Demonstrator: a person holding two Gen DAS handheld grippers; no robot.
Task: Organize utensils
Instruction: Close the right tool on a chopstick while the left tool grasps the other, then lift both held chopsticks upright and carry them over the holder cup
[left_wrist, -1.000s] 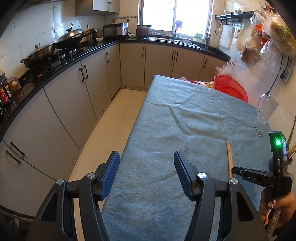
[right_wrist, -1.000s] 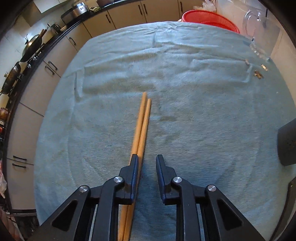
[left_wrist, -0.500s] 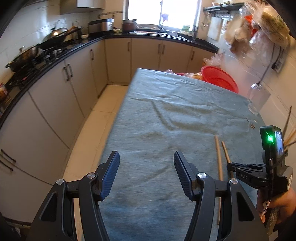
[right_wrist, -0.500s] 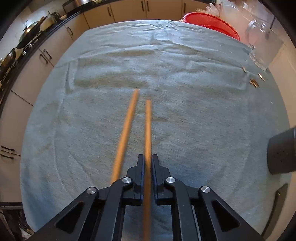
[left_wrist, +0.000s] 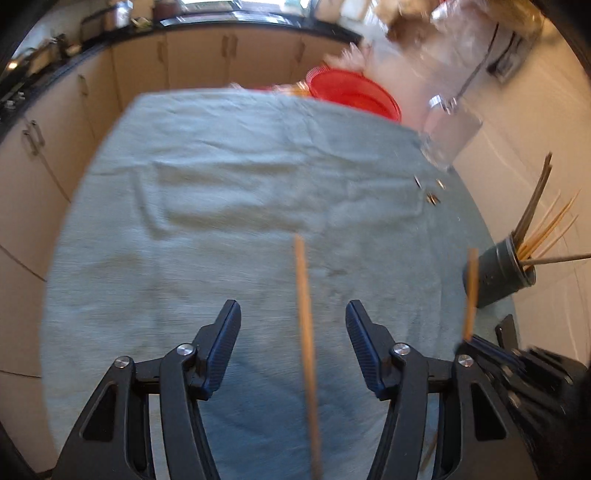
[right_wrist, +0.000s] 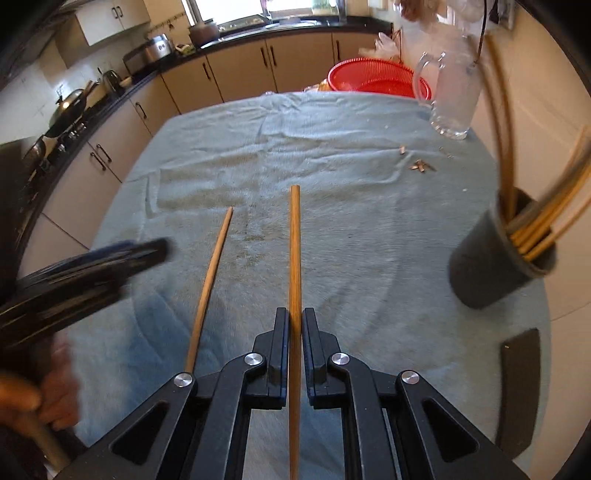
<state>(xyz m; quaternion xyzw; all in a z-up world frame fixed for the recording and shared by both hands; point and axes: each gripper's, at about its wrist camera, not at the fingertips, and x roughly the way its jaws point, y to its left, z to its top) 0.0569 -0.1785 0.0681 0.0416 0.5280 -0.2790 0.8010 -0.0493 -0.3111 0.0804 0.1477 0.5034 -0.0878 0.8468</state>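
Right gripper (right_wrist: 294, 325) clamped on one chopstick (right_wrist: 294, 258) | left gripper (left_wrist: 293, 345) spread wide over the second chopstick (left_wrist: 304, 332) on the cloth | holder (right_wrist: 491, 266) far right | I'd centre, then squeeze.

Tan chopstick (right_wrist: 294, 258), teal cloth (right_wrist: 369, 229), red basket (right_wrist: 369, 75), black holder (right_wrist: 487, 266).

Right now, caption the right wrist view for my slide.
Right gripper clamps one chopstick; its mate lies on the cloth.
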